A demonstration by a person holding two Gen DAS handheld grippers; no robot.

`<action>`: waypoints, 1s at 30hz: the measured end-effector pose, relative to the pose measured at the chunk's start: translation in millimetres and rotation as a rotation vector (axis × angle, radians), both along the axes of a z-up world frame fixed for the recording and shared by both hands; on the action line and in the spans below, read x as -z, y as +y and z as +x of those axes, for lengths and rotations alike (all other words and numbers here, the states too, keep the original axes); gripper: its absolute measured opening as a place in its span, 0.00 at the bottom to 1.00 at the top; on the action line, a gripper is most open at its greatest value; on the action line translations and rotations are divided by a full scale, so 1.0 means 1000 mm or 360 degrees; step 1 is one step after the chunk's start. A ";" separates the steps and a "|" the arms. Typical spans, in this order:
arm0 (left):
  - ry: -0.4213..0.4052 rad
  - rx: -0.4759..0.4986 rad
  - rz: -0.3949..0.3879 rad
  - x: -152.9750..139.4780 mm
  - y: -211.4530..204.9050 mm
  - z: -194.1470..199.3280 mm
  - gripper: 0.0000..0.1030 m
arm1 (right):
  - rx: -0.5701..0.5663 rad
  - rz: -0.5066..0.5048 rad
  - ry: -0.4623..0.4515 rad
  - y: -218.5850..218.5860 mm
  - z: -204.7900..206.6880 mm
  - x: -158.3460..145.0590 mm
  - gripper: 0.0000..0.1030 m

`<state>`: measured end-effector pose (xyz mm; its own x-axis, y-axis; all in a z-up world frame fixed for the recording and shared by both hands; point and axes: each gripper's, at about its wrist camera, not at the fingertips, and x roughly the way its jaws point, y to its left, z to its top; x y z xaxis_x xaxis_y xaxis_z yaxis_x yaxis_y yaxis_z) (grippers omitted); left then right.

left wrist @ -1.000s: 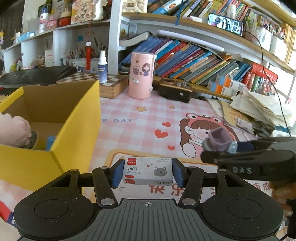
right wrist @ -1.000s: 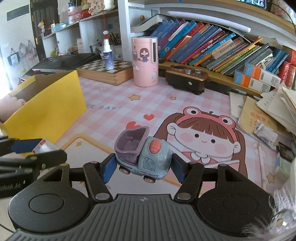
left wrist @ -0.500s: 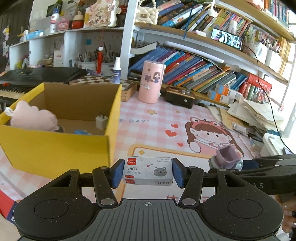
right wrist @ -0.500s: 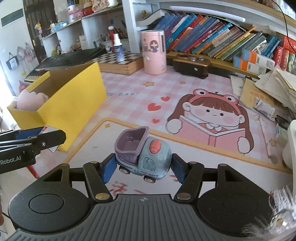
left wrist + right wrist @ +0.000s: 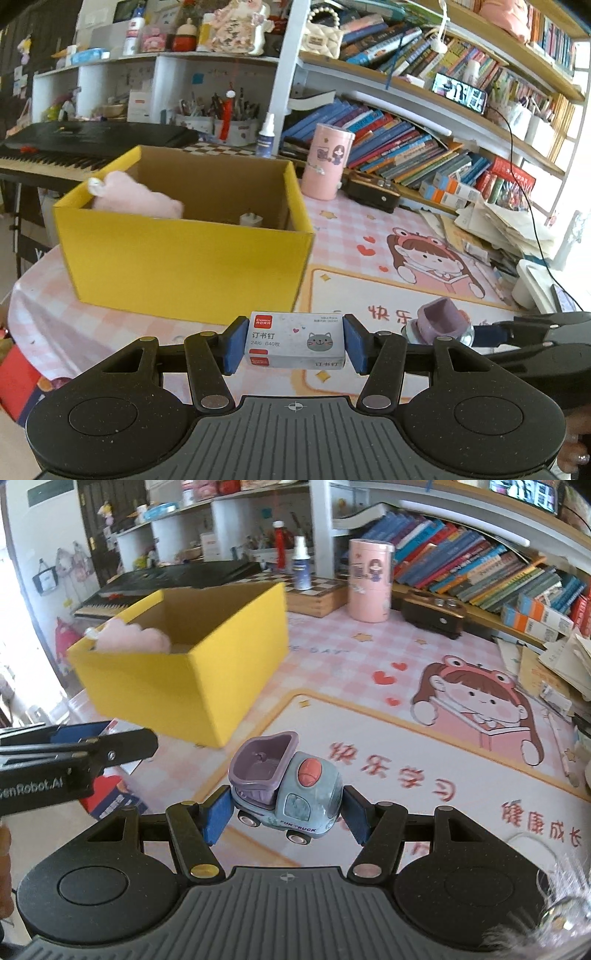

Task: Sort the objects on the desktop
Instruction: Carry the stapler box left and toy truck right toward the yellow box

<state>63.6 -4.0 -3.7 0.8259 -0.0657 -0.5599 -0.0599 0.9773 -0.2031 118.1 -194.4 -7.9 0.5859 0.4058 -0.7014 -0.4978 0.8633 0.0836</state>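
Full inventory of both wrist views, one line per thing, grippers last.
yellow box: 1, yellow, open, left on mat
plush: 1, pink, inside box
white item: 1, inside box, too small to identify
staple box: 1, white and red, held
toy truck: 1, blue and purple, held
pink canister: 1, behind box
spray bottle: 1, white, on chessboard
books: many, shelf
keyboard: 1, black, far left
left gripper: clamps staple box
right gripper: clamps toy truck

My left gripper [image 5: 294,345] and right gripper [image 5: 284,814]: black speckled plastic, blue pads, ribbed grey base, round pivot screws, white "Robot.AI" lettering.
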 end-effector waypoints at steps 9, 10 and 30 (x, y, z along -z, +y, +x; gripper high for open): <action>-0.0006 0.0005 0.0000 0.002 0.029 -0.031 0.53 | -0.0035 -0.0001 0.0004 0.037 -0.038 0.000 0.59; -0.0003 0.0001 -0.0003 0.003 0.032 -0.035 0.53 | -0.0041 0.0000 0.0006 0.040 -0.043 0.001 0.59; -0.0014 -0.0045 0.0000 0.004 0.074 -0.086 0.53 | -0.0109 0.0012 0.0031 0.089 -0.095 0.005 0.59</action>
<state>-22.4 69.8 -7.8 0.8325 -0.0422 -0.5524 -0.0857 0.9753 -0.2036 22.9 -105.2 -13.1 0.5429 0.4500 -0.7090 -0.5540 0.8264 0.1003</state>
